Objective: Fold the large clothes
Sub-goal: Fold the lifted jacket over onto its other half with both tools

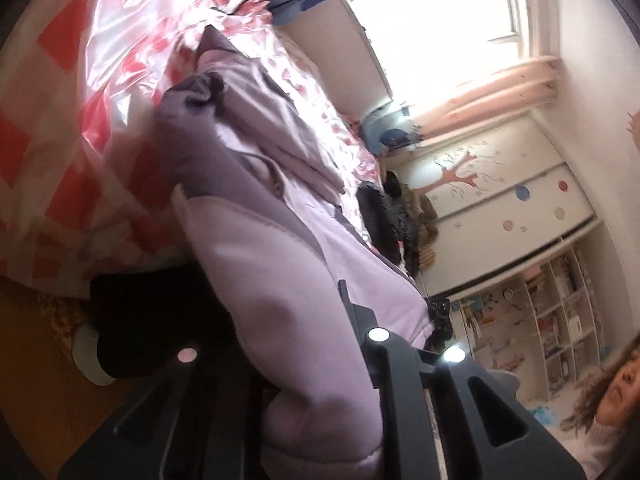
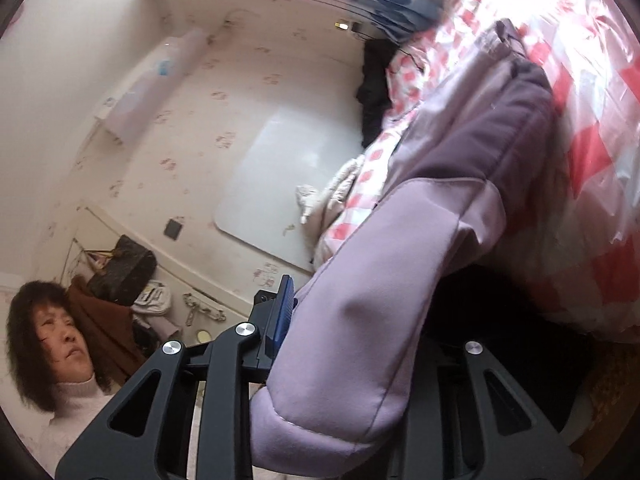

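Note:
A lilac padded jacket (image 1: 256,248) with darker purple panels hangs up from the bed's red-and-white checked cover (image 1: 80,120). The left wrist view shows my left gripper (image 1: 288,312) shut on a thick fold of it, and the fabric hides one finger. In the right wrist view the same jacket (image 2: 440,216) runs from the cover (image 2: 592,140) into my right gripper (image 2: 360,312). That gripper is shut on another padded fold, with the blue pad (image 2: 282,312) pressed against the cloth. Both views are rolled sideways.
A black garment (image 1: 384,216) lies further along the bed, with a cream cloth (image 2: 332,196) at its edge. Beyond stand a wardrobe with a tree decal (image 1: 500,184), a bookshelf (image 1: 560,312) and a bright window (image 1: 440,20). A person (image 2: 60,336) is close behind the grippers.

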`<state>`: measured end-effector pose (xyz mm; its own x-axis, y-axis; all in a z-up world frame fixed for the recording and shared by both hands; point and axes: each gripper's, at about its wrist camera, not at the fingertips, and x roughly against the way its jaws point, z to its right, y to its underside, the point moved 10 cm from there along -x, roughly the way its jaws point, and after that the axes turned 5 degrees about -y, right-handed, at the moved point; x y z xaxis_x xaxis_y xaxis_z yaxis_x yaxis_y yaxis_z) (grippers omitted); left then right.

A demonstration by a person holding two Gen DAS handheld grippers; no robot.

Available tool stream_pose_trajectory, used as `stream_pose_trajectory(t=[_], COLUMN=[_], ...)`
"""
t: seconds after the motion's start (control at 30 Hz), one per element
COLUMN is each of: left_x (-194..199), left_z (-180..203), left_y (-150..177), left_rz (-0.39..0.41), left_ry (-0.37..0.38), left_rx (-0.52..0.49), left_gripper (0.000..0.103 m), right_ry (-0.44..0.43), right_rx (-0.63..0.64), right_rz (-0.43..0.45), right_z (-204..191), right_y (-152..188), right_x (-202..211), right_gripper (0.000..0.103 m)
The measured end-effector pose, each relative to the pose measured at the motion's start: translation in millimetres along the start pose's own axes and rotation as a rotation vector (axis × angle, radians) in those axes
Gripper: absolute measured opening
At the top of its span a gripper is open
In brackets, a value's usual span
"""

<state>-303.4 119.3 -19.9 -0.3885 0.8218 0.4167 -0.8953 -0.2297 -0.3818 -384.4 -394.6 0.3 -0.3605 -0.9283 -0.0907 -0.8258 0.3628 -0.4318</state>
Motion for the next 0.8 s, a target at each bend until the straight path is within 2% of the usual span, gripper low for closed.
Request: stream_pose_trajectory(t=[0.07, 0.17, 0.23, 0.3, 0.43, 0.63, 0.8], left_x=[-0.9, -10.7, -13.7, -11.1, 0.8, 19.9, 19.5], left_z=[-13.2, -53.6, -68.2, -75.1, -47.7, 8.5, 27.9], left_y=[7.8, 26.2, 36.3, 40.5, 18.5, -47.4, -92.6], left_rz=[-0.038, -0.114, -0.126, -0.101, -0.014, 0.131, 0.203], left_ry=[-0.015, -0.041, -0.033, -0.011, 0.041, 0.104, 0.14], left_rx=[0.012, 0.09, 0.144, 0.18, 0.15, 0.085, 0.071], left_gripper=[0.015, 0.016, 0.016, 0.016, 0.016, 0.016, 0.016], right_ry=[0.031, 0.073, 0.061, 0.027, -0.036, -0.14, -0.17], right_rx=[-0.019, -0.083, -0.116, -0.127, -0.1, 0.001, 0.037], right_rz=[-0.015, -0.045, -0.034, 0.002, 0.032, 0.077, 0.114], right_z=[7.6, 33.3, 43.0, 41.7, 25.3, -18.8, -35.9], right_y=[7.0, 26.3, 36.8, 36.8, 21.4, -34.4, -75.9], right_x=[5.4, 9.9, 13.6, 17.8, 11.6, -9.0, -20.2], right_gripper=[0.028, 0.028, 0.028, 0.028, 0.028, 0.028, 0.028])
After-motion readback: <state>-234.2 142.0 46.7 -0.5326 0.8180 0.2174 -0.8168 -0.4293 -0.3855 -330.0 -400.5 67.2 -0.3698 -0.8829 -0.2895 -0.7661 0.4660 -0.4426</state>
